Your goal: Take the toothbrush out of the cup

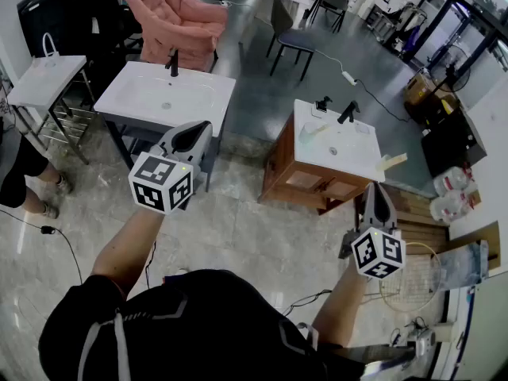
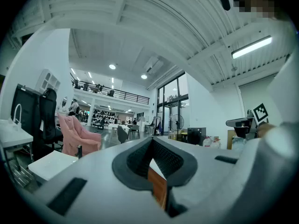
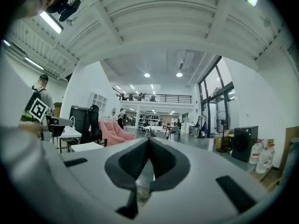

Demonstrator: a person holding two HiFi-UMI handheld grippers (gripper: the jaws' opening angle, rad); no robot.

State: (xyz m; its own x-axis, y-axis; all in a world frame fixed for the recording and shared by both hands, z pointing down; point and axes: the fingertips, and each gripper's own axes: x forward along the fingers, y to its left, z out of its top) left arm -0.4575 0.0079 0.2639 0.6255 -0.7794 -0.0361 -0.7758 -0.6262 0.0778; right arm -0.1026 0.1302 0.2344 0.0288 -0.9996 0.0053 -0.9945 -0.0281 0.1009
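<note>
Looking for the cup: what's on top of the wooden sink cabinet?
A white basin top with a black tap and a small dark item at its back, too small to name. The right hand-held gripper covers the front corner.

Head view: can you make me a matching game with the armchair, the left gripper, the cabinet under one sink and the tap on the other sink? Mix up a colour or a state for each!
Things:
1. armchair
2. left gripper
3. cabinet
4. tap on the sink next to the armchair

Colours and states:
A. brown wood
B. jaws shut
C. black
D. pink

Pairs: 1-D, 2-B, 3-A, 4-C.
</note>
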